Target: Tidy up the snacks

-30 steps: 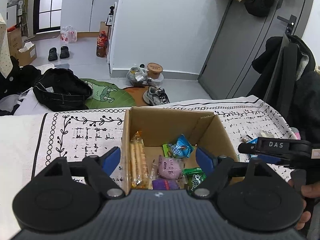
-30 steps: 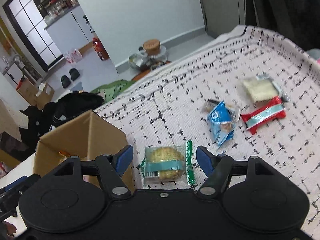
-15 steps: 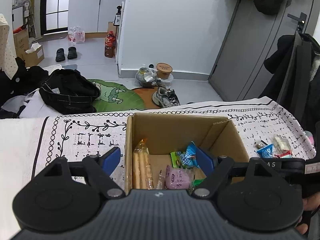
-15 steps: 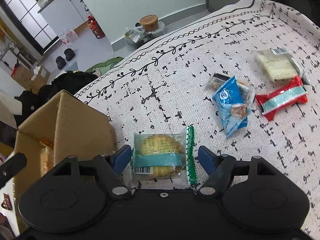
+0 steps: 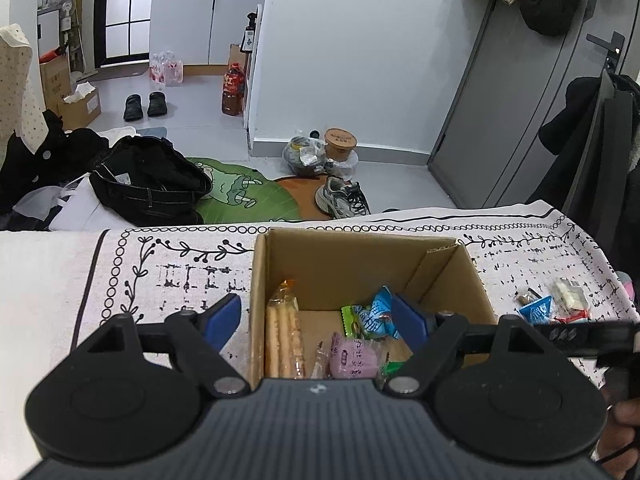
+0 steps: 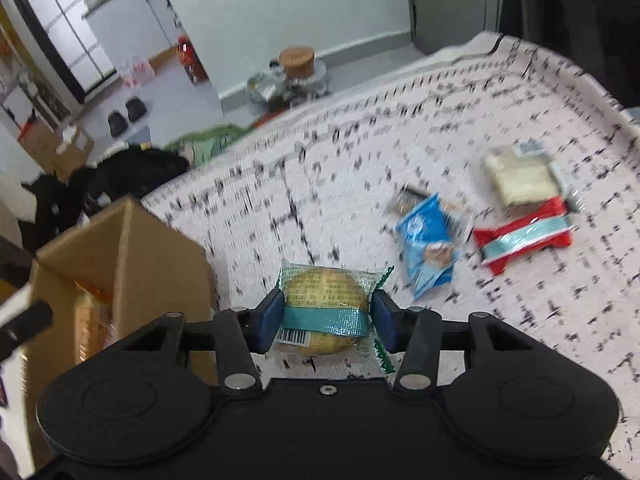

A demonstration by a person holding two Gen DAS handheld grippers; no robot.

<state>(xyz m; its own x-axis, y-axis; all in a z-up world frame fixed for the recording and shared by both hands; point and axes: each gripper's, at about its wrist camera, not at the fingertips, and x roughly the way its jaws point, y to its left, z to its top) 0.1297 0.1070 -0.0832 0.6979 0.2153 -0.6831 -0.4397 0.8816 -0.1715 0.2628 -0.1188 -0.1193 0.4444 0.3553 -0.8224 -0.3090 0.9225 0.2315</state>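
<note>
An open cardboard box (image 5: 360,256) stands on the patterned cloth and holds several snacks: a long biscuit pack (image 5: 284,332), a pink packet (image 5: 354,360) and a blue packet (image 5: 378,312). My left gripper (image 5: 316,320) is open and empty over the box's near side. My right gripper (image 6: 326,318) is shut on a clear-wrapped round pastry with a teal band (image 6: 326,292), just right of the box (image 6: 120,264). A blue packet (image 6: 430,244), a red packet (image 6: 524,238) and a pale wafer pack (image 6: 520,176) lie on the cloth to the right.
The cloth-covered table (image 5: 168,280) ends at its far edge above a floor with clothes, shoes and a green mat (image 5: 240,196). The loose snacks also show at the right of the left wrist view (image 5: 552,306), beside the right gripper's body (image 5: 580,332).
My right gripper closed on the pastry pack and now holds it; the view is motion-blurred. My left gripper has drawn back a little from the box and stays open.
</note>
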